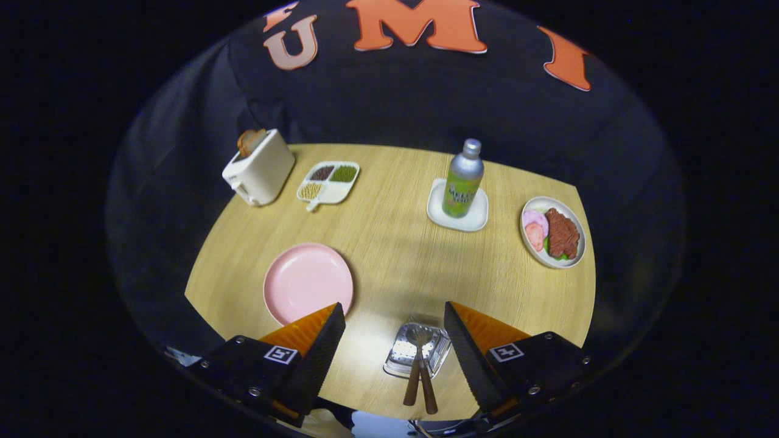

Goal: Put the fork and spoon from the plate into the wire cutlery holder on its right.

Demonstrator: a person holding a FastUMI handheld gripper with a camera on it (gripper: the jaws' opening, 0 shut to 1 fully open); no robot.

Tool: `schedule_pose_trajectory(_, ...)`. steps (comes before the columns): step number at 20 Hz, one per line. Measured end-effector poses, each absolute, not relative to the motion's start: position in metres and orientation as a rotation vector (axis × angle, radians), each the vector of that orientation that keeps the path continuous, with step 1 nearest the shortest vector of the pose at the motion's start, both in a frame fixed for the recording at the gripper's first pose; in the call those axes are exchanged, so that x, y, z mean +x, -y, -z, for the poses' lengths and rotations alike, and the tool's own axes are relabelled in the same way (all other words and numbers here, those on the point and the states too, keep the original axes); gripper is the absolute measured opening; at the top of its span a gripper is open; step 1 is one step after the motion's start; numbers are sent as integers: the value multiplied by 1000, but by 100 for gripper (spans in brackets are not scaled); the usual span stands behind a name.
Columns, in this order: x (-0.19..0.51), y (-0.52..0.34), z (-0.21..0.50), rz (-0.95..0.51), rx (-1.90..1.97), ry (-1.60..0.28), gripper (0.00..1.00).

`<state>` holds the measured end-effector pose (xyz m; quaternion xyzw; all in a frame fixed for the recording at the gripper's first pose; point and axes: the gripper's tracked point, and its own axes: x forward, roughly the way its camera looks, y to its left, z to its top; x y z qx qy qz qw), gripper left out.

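Note:
The wire cutlery holder [417,353] stands between my fingers, close to the table's near edge. A fork and a spoon [420,371] stand in it with brown handles crossing and pointing towards me. The pink plate [308,283] lies bare to the left of the holder, partly behind my left finger. My gripper [394,319] hangs open above the holder, holding nothing.
At the back of the wooden table [389,255] stand a white toaster [260,167] with bread, a divided snack tray [328,181], and a bottle [463,178] on a white square dish. A plate of meat [553,232] sits at the right edge.

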<state>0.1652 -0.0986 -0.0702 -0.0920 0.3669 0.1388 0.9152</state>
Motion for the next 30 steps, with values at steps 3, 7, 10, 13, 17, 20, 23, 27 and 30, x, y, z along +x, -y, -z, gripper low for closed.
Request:
schedule_pose_trajectory(3, 170, 84, 13, -272, -146, -567, 98)
schedule_pose_trajectory(7, 161, 78, -42, -225, -90, -354, 98)
schedule_pose_trajectory(10, 147, 74, -60, -210, -65, -276, 98)
schedule_pose_trajectory(13, 129, 71, -70, -188, -64, -220, 98)
schedule_pose_trajectory(17, 105, 63, -80, -186, -40, -175, 98)
schedule_pose_trajectory(20, 95, 63, -93, -179, -46, -109, 97)
schedule_pose_trajectory(23, 84, 65, -107, -179, -28, -58, 97)
schedule_pose_trajectory(27, 73, 77, -109, -164, -38, -50, 97)
schedule_pose_trajectory(30, 66, 89, -106, -148, -23, -57, 97)
